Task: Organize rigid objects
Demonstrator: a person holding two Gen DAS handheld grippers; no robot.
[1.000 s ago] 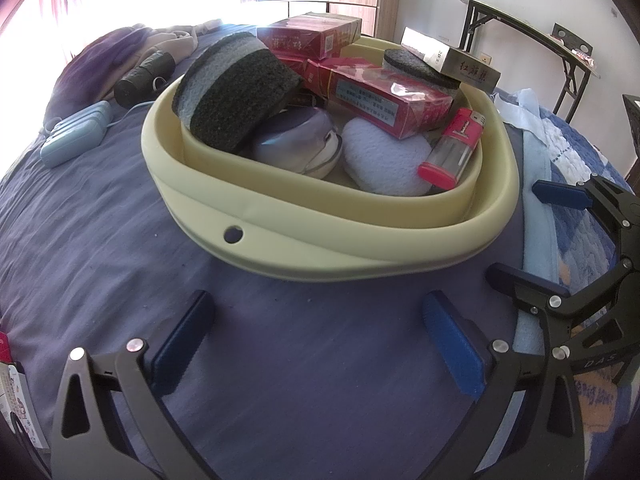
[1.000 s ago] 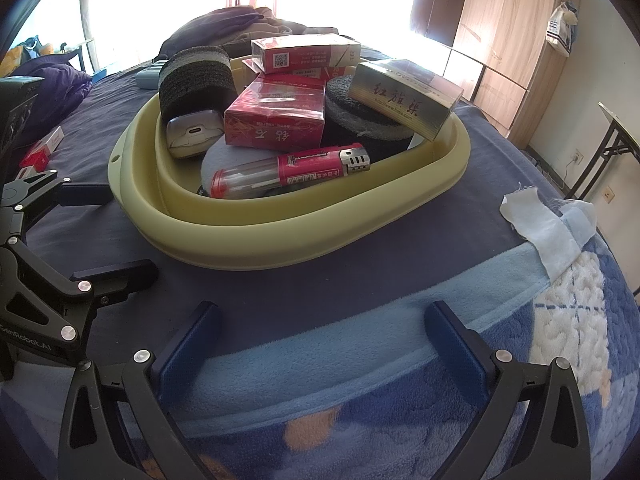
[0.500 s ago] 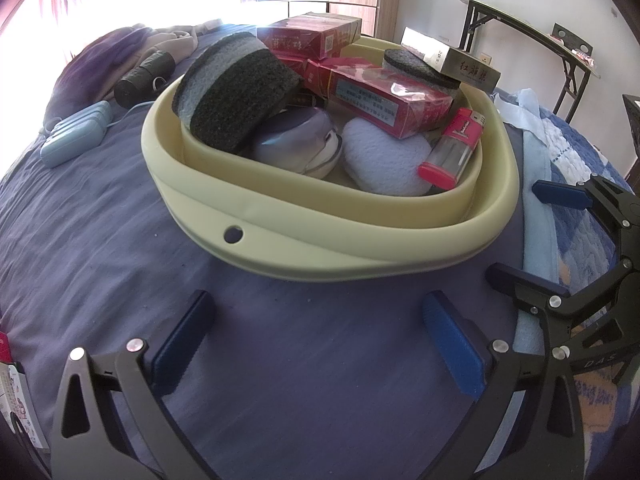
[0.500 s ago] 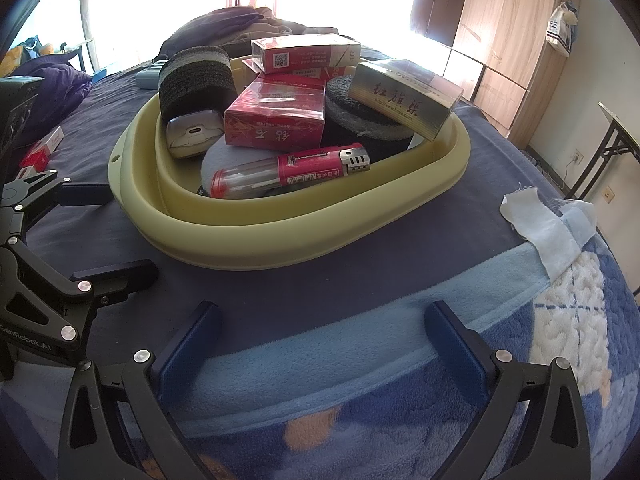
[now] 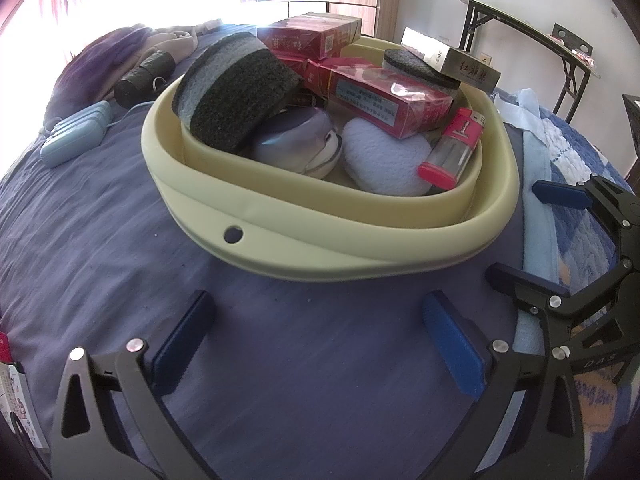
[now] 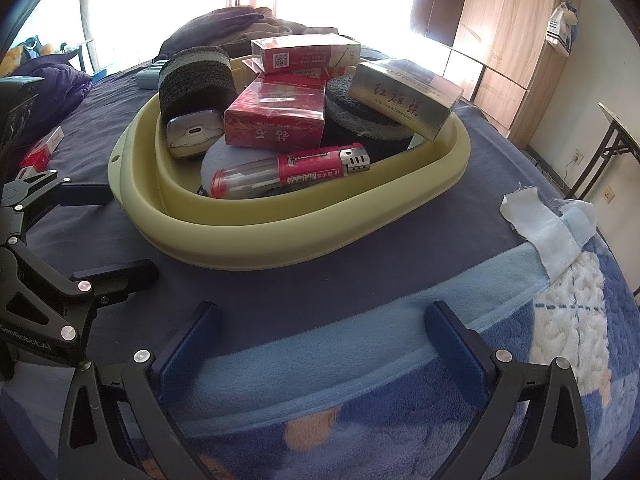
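Observation:
A pale yellow basin (image 5: pixel 320 256) (image 6: pixel 280 240) sits on the bed, piled with things. It holds red cigarette boxes (image 5: pixel 384 100) (image 6: pixel 276 120), a gold box (image 5: pixel 452 60) (image 6: pixel 404 96), a red lighter (image 5: pixel 452 148) (image 6: pixel 288 172), dark scouring sponges (image 5: pixel 236 96) (image 6: pixel 196 80), a silver case (image 5: pixel 296 144) (image 6: pixel 192 136) and a pale pad (image 5: pixel 384 160). My left gripper (image 5: pixel 320 336) is open and empty on the purple sheet before the basin. My right gripper (image 6: pixel 320 340) is open and empty over the blue blanket edge.
A light blue case (image 5: pixel 76 136) and a dark roll (image 5: pixel 144 76) lie left of the basin by piled clothes. Red packets (image 6: pixel 44 148) lie at the bed's left. A white cloth scrap (image 6: pixel 544 228) lies on the blue blanket. A folding table (image 5: pixel 520 28) and wardrobe (image 6: pixel 500 32) stand beyond.

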